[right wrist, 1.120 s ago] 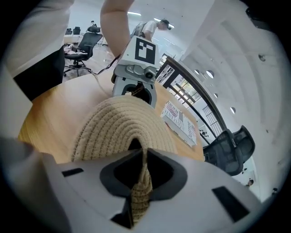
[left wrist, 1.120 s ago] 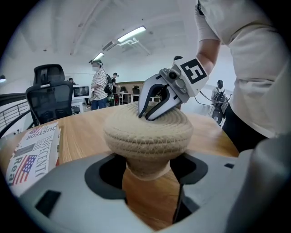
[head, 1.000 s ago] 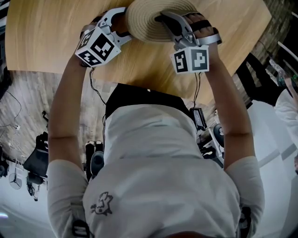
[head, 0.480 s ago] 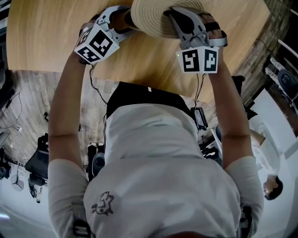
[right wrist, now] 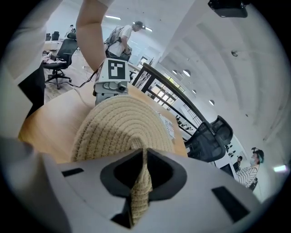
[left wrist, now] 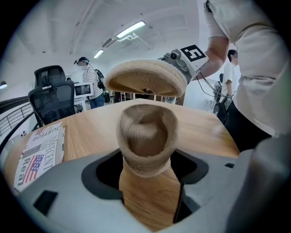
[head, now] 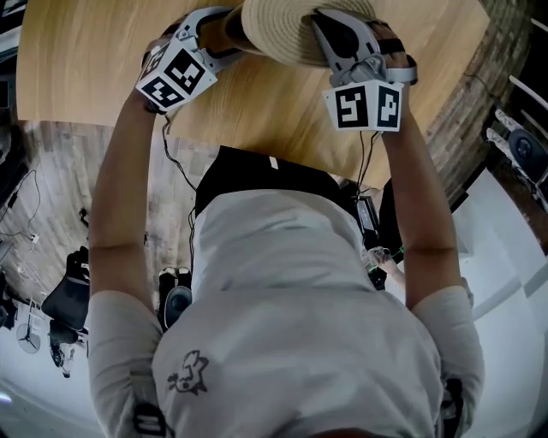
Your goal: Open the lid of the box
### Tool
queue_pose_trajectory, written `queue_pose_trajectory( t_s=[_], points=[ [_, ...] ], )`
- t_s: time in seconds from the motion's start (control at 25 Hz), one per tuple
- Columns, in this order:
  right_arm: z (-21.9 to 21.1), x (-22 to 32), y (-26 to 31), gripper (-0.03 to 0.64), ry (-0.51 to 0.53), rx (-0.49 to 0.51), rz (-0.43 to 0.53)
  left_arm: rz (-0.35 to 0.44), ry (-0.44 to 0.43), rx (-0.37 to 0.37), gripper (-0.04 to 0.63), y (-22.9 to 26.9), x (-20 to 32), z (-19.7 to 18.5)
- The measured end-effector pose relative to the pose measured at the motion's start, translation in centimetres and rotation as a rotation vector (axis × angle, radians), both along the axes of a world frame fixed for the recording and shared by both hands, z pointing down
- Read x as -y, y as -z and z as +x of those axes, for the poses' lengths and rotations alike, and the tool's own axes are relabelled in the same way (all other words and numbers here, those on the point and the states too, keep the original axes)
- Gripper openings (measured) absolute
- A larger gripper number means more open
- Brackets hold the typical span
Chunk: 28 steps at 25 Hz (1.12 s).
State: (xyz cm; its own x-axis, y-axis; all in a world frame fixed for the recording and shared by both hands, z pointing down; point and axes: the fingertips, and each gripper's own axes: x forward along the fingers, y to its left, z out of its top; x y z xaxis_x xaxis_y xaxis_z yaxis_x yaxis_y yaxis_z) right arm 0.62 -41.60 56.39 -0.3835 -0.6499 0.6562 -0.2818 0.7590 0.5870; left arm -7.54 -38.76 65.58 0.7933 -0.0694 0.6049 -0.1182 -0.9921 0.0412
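A small round woven box (left wrist: 148,136) stands on the wooden table (head: 257,111), its mouth uncovered. My left gripper (left wrist: 150,169) is shut on the box's body; its jaws have just been opening slightly, with the box still between them. The flat woven lid (left wrist: 145,77) hangs above and behind the box, clear of it. My right gripper (right wrist: 142,182) is shut on the lid's (right wrist: 120,127) rim, which stands on edge between the pads. In the head view the lid (head: 287,34) hides most of the box, with the left gripper (head: 224,30) and right gripper (head: 330,26) on either side.
A folded newspaper (left wrist: 38,154) lies on the table to the left of the box. A black office chair (left wrist: 52,95) stands beyond the table's far edge, and people stand in the room behind. The table's near edge runs close to the person's body (head: 282,282).
The right gripper has risen with the lid and rolled a little, lifting it off the box. The left gripper has stayed in place around the box.
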Motion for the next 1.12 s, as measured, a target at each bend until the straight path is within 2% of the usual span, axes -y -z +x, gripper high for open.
queue_pose_trajectory(
  t_s=[0.32, 0.48, 0.64, 0.84, 1.12],
  points=[
    [1.6, -3.2, 2.6, 0.034, 0.019, 0.024, 0.037, 0.058, 0.131, 0.038, 0.316, 2.3, -1.4, -1.5],
    [1.6, -5.4, 4.2, 0.034, 0.019, 0.042, 0.048, 0.067, 0.216, 0.003, 0.318, 4.8, -2.5, -2.9],
    [2.5, -7.5, 6.3, 0.035, 0.017, 0.071, 0.076, 0.106, 0.265, -0.021, 0.317, 8.0, -3.9, -2.3],
    [3.4, -10.3, 9.0, 0.035, 0.007, 0.132, 0.093, 0.140, 0.344, -0.080, 0.316, 12.9, -6.5, -1.2],
    [5.5, -15.2, 12.5, 0.035, -0.015, 0.254, 0.100, 0.131, 0.538, -0.246, 0.316, 19.2, -12.2, 1.0]
  ],
)
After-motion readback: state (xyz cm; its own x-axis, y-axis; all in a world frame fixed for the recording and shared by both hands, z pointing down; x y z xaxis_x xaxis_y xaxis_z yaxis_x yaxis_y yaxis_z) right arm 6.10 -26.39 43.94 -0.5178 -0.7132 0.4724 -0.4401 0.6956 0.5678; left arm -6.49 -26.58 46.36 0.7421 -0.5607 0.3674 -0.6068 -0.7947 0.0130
